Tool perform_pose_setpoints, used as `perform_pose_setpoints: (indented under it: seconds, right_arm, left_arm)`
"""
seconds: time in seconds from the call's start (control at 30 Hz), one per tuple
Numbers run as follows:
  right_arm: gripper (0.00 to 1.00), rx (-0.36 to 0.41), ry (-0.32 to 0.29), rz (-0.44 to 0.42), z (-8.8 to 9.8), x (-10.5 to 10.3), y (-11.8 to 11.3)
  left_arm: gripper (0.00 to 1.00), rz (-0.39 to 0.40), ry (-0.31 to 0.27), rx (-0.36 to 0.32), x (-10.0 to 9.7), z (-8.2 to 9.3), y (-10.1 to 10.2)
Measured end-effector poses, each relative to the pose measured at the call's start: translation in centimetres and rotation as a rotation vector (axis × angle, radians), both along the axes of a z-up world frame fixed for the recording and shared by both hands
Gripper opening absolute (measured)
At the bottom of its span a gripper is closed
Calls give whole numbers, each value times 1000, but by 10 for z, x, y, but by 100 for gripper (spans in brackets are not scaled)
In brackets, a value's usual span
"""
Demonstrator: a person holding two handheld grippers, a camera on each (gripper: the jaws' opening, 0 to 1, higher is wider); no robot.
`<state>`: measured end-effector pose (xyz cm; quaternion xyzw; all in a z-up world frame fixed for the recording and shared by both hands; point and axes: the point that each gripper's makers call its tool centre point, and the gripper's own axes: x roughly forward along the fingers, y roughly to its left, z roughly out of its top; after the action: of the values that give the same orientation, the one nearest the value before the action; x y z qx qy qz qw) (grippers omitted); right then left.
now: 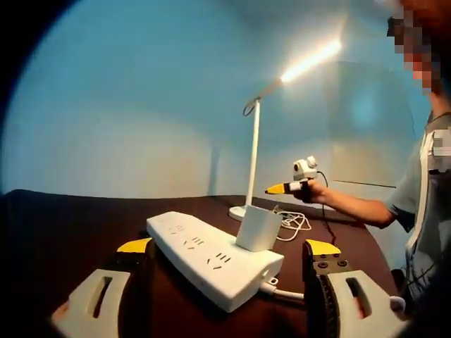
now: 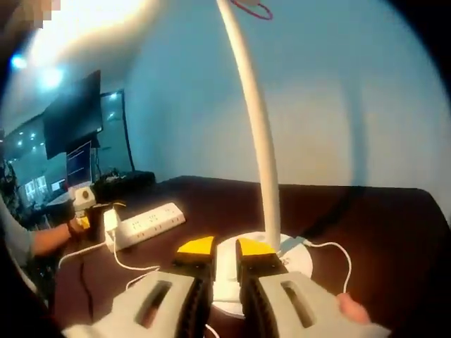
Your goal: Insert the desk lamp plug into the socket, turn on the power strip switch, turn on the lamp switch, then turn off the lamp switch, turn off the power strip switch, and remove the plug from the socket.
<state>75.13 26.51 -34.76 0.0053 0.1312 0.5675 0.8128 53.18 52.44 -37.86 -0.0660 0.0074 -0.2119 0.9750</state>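
Right gripper view: tool [image 2: 225,251] (nearly closed) at lamp base [image 2: 296,259]

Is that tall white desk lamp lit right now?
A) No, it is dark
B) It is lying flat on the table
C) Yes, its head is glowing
C: the tall white desk lamp stands upright with its head glowing bright, and its white cube plug sits in the white power strip.

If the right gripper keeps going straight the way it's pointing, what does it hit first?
Probably the lamp base, the round white disc just beyond the right gripper; its nearly closed fingers point at it, though depth is unclear.
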Motion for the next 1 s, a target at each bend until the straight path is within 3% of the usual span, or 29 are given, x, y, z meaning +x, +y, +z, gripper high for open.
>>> perform_pose_setpoints:
  seconds: [0.23, 0.4, 0.47, 0.63, 0.87, 1.0]
  right_arm:
    - [28, -4, -14, -1, 15, -20, -19]
    - [36, -13, -38, -10, 25, -32, -30]
    - [40, -16, -51, -15, 24, -44, -33]
    - [56, -15, -70, -55, 26, -48, -46]
    - [71, 2, -74, -126, 25, -51, -70]
    - [73, 3, -74, -144, 24, -58, -80]
  left_arm:
    - [89, 9, 26, 20, -17, -6, -5]
    - [89, 26, 1, 11, -30, -3, -2]
    - [89, 30, -4, 12, -33, -2, -2]
    - [89, 44, -10, 18, -35, -3, 1]
    - [89, 45, -17, 29, -39, -4, 1]
    - [89, 48, -26, 24, -43, -2, 3]
